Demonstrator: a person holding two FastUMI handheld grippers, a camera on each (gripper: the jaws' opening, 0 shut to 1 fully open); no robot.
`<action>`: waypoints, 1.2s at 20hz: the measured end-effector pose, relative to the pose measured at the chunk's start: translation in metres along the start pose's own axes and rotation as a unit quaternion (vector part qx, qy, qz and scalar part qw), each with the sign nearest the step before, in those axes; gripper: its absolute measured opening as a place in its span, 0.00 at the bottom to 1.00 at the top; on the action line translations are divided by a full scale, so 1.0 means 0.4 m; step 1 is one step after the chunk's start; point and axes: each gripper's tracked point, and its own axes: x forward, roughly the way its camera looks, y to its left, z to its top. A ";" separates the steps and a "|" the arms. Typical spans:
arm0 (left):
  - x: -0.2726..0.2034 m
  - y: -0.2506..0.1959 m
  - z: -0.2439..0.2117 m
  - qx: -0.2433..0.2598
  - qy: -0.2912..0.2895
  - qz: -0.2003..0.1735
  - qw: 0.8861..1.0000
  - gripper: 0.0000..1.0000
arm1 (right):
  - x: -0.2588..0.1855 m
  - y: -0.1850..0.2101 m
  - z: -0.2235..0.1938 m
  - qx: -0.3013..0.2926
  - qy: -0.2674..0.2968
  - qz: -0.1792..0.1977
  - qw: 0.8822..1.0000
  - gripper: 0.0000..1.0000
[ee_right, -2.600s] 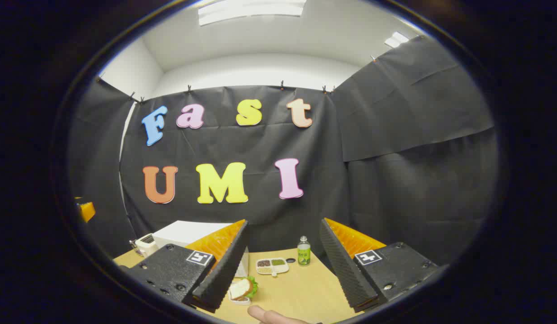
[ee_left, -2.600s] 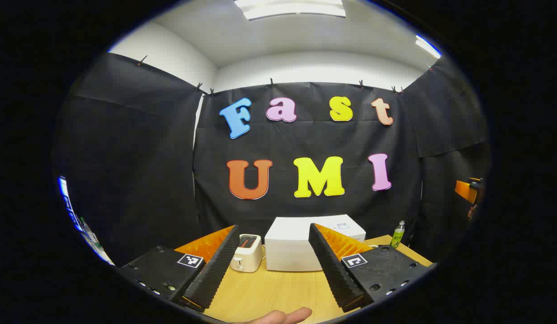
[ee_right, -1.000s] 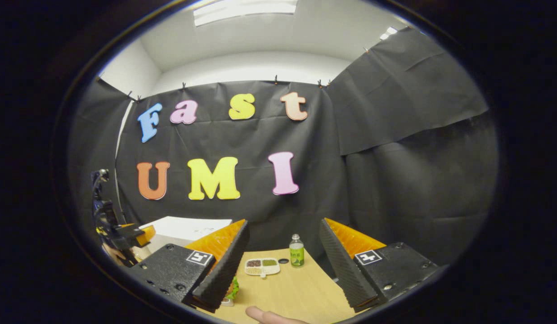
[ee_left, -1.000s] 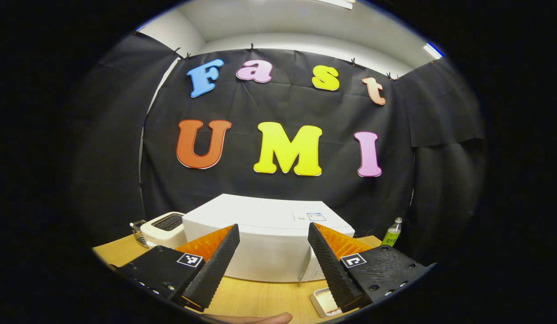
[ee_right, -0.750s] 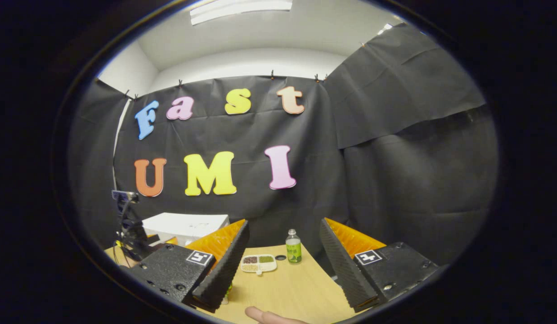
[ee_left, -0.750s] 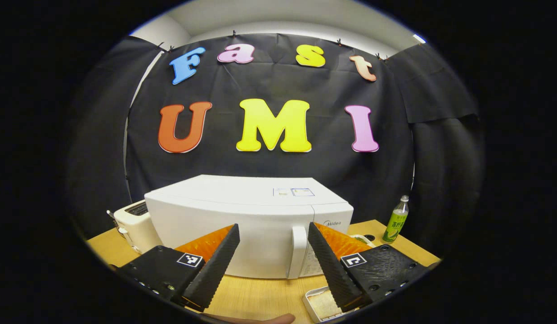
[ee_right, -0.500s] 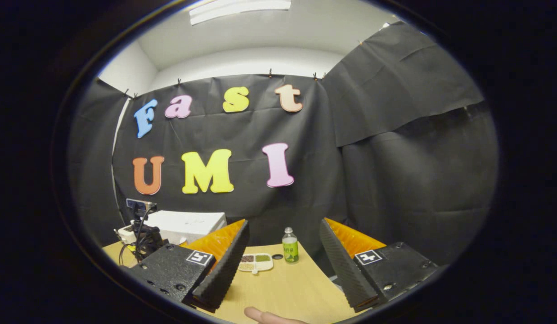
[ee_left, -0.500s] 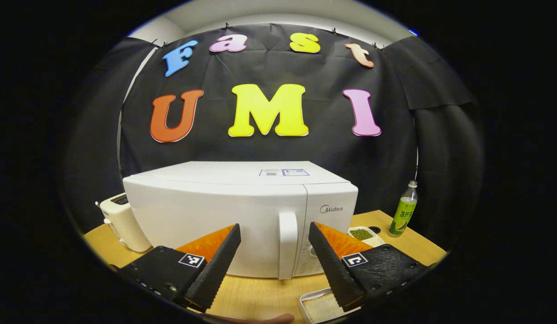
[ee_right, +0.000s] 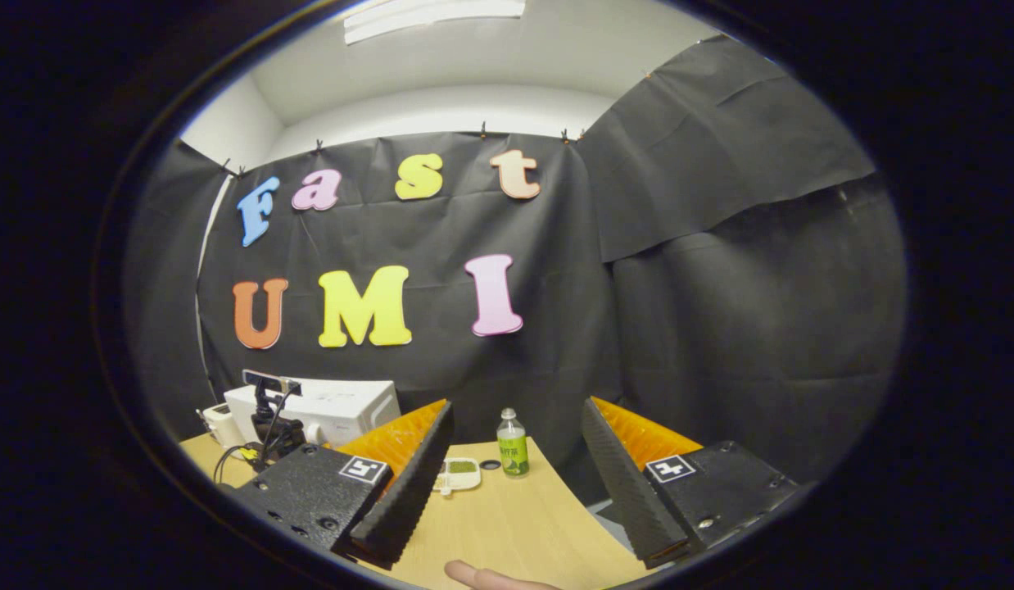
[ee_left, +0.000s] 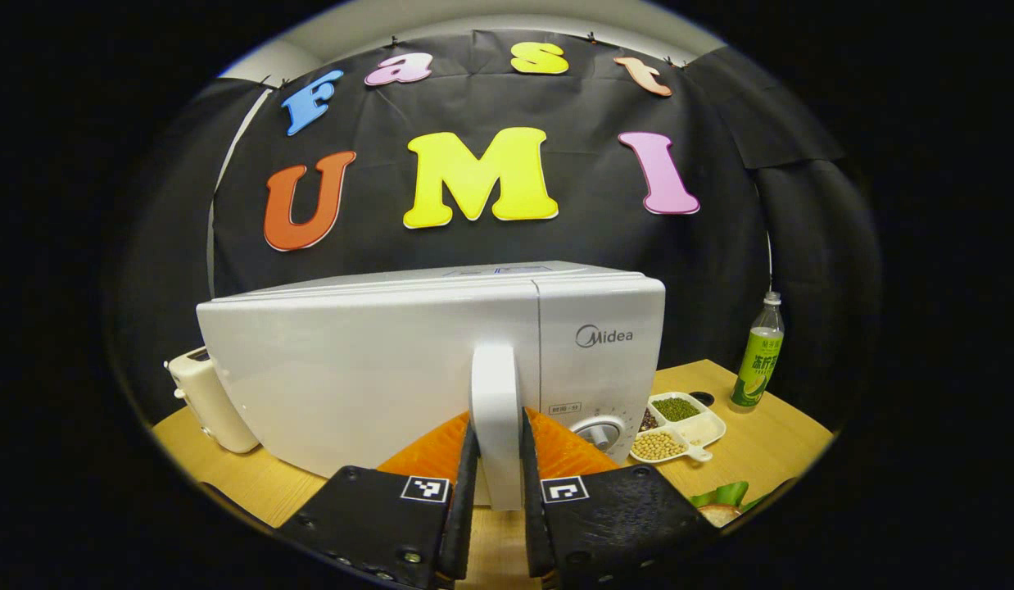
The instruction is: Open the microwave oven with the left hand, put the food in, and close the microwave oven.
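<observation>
So left gripper [ee_left: 495, 524] clamps the microwave [ee_left: 376, 360] handle [ee_left: 495, 410] | stiff, slick plastic; hold mid-handle | right gripper [ee_right: 507, 479] open over desk [ee_right: 507, 524]

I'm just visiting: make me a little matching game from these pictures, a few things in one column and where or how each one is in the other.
Things:
1. left gripper
2. right gripper
3. green bottle
4. toaster

States or places:
A. open, holding nothing
B. standing on the table to the right of the microwave
C. shut on the microwave door handle
D. on the table at the microwave's left side

Pairs: 1-C, 2-A, 3-B, 4-D
</observation>
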 end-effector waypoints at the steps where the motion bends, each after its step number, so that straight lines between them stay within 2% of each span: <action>1: 0.002 0.001 0.000 -0.016 0.002 -0.005 1.000 0.22 | -0.002 -0.004 -0.006 0.002 0.003 0.001 1.000 0.92; 2: 0.004 0.000 -0.003 -0.030 0.010 -0.011 0.999 0.20 | -0.006 -0.006 -0.004 0.004 0.002 0.002 1.000 1.00; 3: 0.002 0.000 -0.003 -0.039 0.016 -0.017 0.999 0.16 | -0.013 -0.008 -0.004 0.003 0.001 0.003 1.000 0.92; 4: -0.016 0.004 -0.006 -0.042 0.025 -0.020 0.999 0.16 | -0.020 -0.011 -0.002 0.003 -0.001 0.003 1.000 0.92; 5: -0.005 0.002 -0.005 -0.031 0.023 -0.024 0.999 0.00 | -0.027 -0.012 0.002 0.003 -0.004 0.003 1.000 0.92; 6: -0.010 0.002 -0.012 -0.027 0.022 -0.031 0.999 0.06 | -0.033 -0.012 0.009 0.002 -0.008 0.003 1.000 0.99; 7: -0.024 0.000 -0.014 -0.027 0.026 -0.038 0.999 0.06 | -0.040 -0.011 0.010 0.001 -0.010 0.003 1.000 0.99; 8: -0.064 0.005 -0.008 -0.028 0.013 -0.042 0.999 0.06 | -0.048 -0.013 0.011 0.000 -0.011 0.003 1.000 0.92; 10: -0.120 0.021 -0.015 -0.013 -0.004 -0.064 0.998 0.06 | -0.057 -0.014 0.009 0.001 -0.011 0.003 1.000 0.92; 11: -0.145 0.025 -0.023 -0.015 -0.004 -0.075 0.997 0.06 | -0.060 -0.013 0.005 0.001 -0.008 0.003 1.000 0.99; 12: -0.170 0.032 -0.032 -0.019 0.001 -0.082 0.996 0.06 | -0.066 -0.009 0.003 0.003 -0.005 0.004 1.000 0.99; 13: -0.193 0.043 -0.034 -0.021 0.002 -0.087 0.996 0.06 | -0.067 -0.001 0.003 0.006 -0.003 0.005 1.000 0.92; 15: -0.244 0.063 -0.038 -0.019 0.000 -0.093 0.996 0.06 | -0.083 0.019 0.001 0.014 0.000 0.011 1.000 0.92; 16: -0.271 0.077 -0.045 -0.016 0.000 -0.096 0.995 0.06 | -0.093 0.034 0.002 0.015 0.003 0.014 1.000 0.99; 17: -0.300 0.089 -0.049 -0.016 -0.003 -0.102 0.995 0.06 | -0.106 0.049 0.004 0.015 0.004 0.019 1.000 0.99; 18: -0.327 0.105 -0.055 -0.017 -0.002 -0.109 0.994 0.06 | -0.119 0.065 0.009 0.012 0.004 0.022 1.000 0.92; 19: -0.355 0.124 -0.062 -0.020 -0.002 -0.113 0.993 0.06 | -0.134 0.075 0.014 0.008 0.001 0.024 1.000 0.92; 20: -0.384 0.145 -0.065 -0.020 -0.004 -0.114 0.993 0.05 | -0.148 0.088 0.021 0.003 -0.002 0.025 1.000 0.99; 24: -0.487 0.245 -0.089 -0.022 -0.006 -0.104 0.994 0.06 | -0.203 0.170 0.030 -0.001 0.006 0.048 0.999 0.99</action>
